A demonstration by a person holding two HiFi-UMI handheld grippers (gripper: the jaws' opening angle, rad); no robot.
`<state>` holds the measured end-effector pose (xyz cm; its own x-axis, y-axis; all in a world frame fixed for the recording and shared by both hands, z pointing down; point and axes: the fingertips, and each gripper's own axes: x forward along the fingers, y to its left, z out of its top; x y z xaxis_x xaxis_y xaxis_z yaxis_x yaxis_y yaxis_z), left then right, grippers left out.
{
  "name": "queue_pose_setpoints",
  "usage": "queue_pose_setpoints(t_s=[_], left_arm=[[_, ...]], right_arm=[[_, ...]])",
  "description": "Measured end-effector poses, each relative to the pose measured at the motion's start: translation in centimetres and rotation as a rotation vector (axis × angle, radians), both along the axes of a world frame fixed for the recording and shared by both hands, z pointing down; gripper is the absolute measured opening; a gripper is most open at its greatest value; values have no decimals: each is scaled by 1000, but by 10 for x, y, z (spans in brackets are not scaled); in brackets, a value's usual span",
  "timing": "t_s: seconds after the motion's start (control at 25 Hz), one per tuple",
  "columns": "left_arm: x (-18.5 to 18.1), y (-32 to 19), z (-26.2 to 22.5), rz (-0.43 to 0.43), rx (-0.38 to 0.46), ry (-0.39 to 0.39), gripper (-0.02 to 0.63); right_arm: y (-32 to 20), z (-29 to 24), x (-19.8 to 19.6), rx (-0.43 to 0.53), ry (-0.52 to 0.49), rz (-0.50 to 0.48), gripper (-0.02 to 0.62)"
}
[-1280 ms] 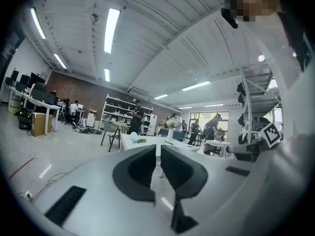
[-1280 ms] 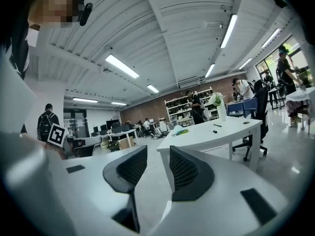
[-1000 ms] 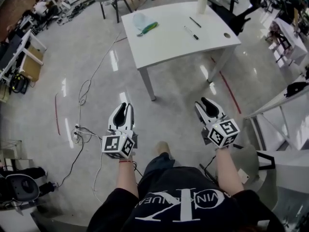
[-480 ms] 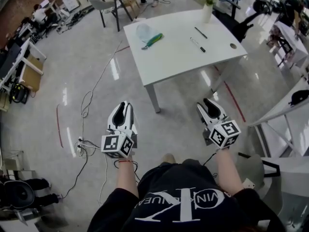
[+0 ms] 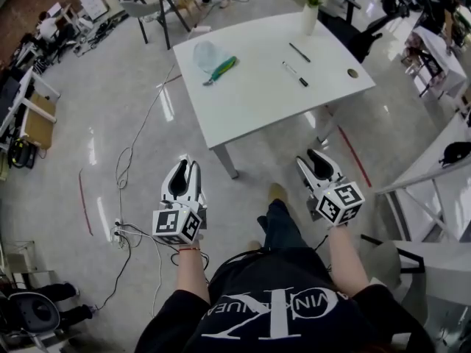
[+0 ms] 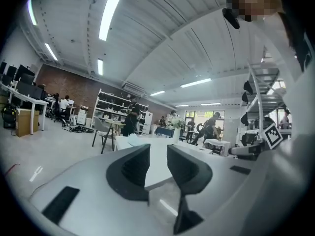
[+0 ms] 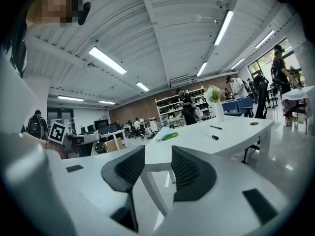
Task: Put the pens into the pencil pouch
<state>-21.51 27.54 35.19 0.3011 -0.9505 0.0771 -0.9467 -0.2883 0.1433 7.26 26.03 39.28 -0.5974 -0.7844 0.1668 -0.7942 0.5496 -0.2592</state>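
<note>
A white table [image 5: 257, 94] stands ahead of me in the head view. On it lie a clear pencil pouch [image 5: 210, 56] with a green thing inside and two black pens [image 5: 299, 52] [image 5: 295, 73]. My left gripper [image 5: 185, 169] and right gripper [image 5: 314, 158] hang over the floor, short of the table's near edge, both pointing at it. The jaws of both are opening, with nothing between them. The right gripper view shows my right gripper [image 7: 158, 159], the pouch [image 7: 167, 135] and the pens [image 7: 210, 135] beyond it. In the left gripper view my left gripper [image 6: 158, 154] frames the table edge [image 6: 156, 167].
A vase of flowers [image 5: 310, 9] and a small round object [image 5: 352, 73] are on the table's far right. Cables [image 5: 125, 153] trail over the floor at left. A chair [image 5: 147, 9] stands behind the table, other desks [image 5: 434, 168] at right. People work in the background.
The person has stepped forward, so the table sits nearer and lower in the head view. Both grippers moved toward it with the body. The left jaws stand a little wider.
</note>
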Motion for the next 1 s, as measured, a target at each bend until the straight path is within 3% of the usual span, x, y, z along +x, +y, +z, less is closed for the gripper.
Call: queue_pose_setpoints(t_s=[0.4, 1.0], left_arm=[[5, -105, 7, -65, -33, 6, 101], [22, -205, 24, -124, -101, 19, 104]], right_arm=[[-119, 11, 4, -36, 27, -60, 183], [-244, 46, 37, -139, 102, -60, 187]])
